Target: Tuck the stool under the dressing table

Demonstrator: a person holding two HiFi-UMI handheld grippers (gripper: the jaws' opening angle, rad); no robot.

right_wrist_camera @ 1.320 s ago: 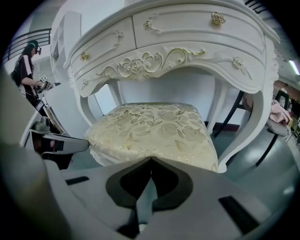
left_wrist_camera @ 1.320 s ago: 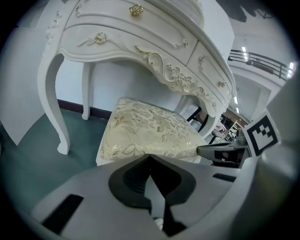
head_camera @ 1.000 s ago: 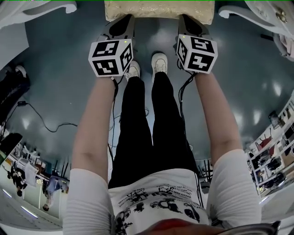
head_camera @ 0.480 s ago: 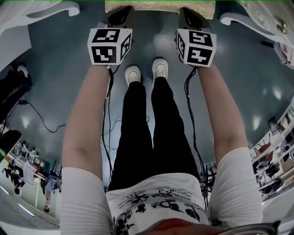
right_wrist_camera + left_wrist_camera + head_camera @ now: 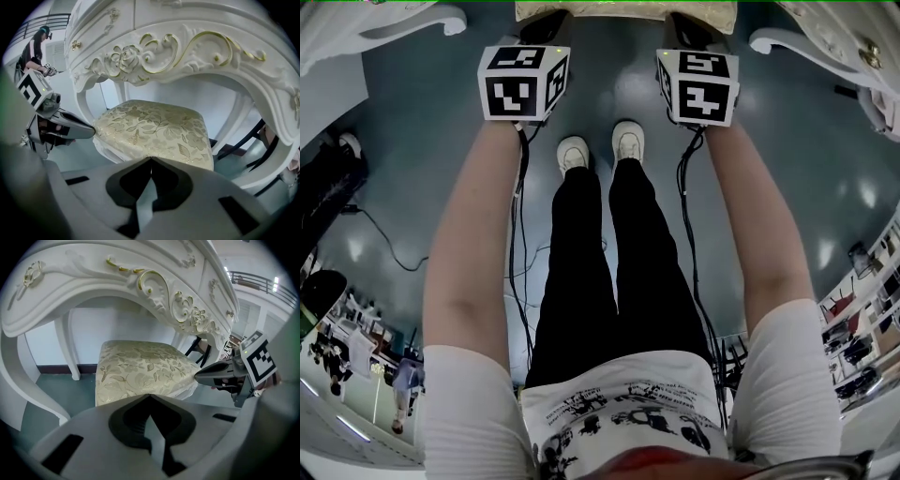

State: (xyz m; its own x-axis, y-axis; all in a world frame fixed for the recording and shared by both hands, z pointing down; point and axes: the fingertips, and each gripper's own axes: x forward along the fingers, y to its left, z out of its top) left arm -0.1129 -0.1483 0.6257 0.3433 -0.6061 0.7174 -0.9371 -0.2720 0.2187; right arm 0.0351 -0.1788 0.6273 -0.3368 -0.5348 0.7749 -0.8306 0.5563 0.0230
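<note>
The stool's cream floral cushion shows at the top edge of the head view, between the white dressing table's curved legs. In the left gripper view the stool stands beneath the table's carved arch. My left gripper is shut and empty, its tips at the cushion's near edge. My right gripper is likewise shut at the near edge of the stool, below the table front. Each gripper's marker cube faces the head camera.
The person's white shoes stand on the dark green floor just behind the grippers. Black cables trail across the floor at left. A table leg curves in at right. Black chair legs stand to the stool's right.
Both grippers and the stool have moved forward, away from the person. The arms are stretched further and less of the cushion shows in the head view.
</note>
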